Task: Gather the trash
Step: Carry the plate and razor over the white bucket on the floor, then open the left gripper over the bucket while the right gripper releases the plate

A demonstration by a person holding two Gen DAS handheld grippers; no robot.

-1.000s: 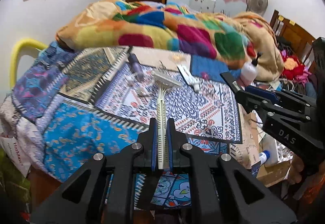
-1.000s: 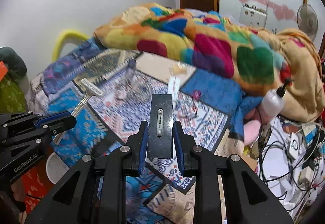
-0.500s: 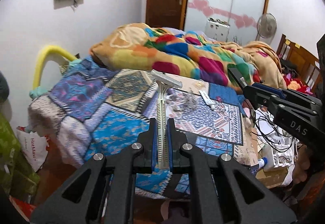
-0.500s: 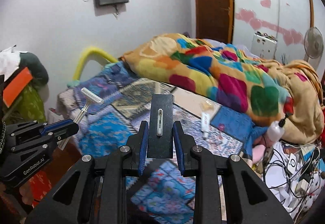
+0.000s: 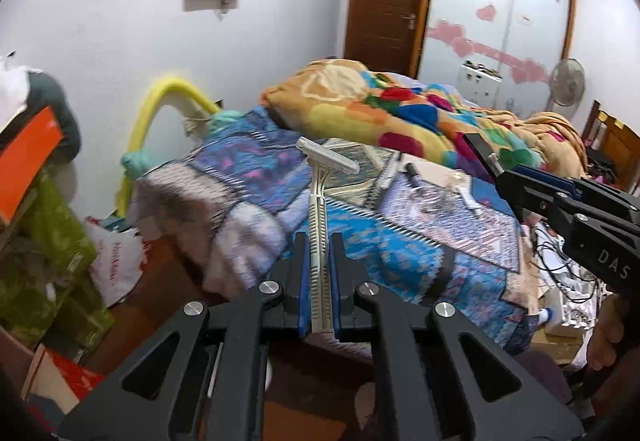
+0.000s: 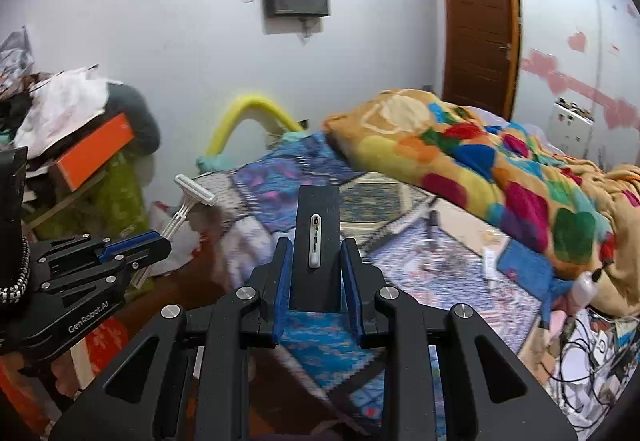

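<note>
My left gripper [image 5: 319,241] is shut on the handle of a cream disposable razor [image 5: 320,201], whose head sticks up ahead of the fingers. The same razor [image 6: 188,205] shows at the left of the right wrist view, poking out of the left gripper [image 6: 160,237]. My right gripper [image 6: 316,245] is shut on a flat black card [image 6: 318,237] with a small white clip on its face. In the left wrist view the right gripper [image 5: 500,173] comes in from the right with the card's edge showing. Both hang above the near corner of the bed [image 5: 400,241].
More small litter, a white tube [image 6: 489,261] and a dark pen-like item [image 6: 433,219], lies on the patterned bedspread. A colourful blanket [image 6: 480,161] is heaped behind it. A cluttered stack with an orange box [image 6: 94,157] stands left. Cables and boxes [image 6: 592,353] lie on the floor right.
Both grippers have pulled back from the bed, risen and swung left, each keeping its hold. The bed looks smaller and farther, and the left-hand clutter and wall screen have come into view.
</note>
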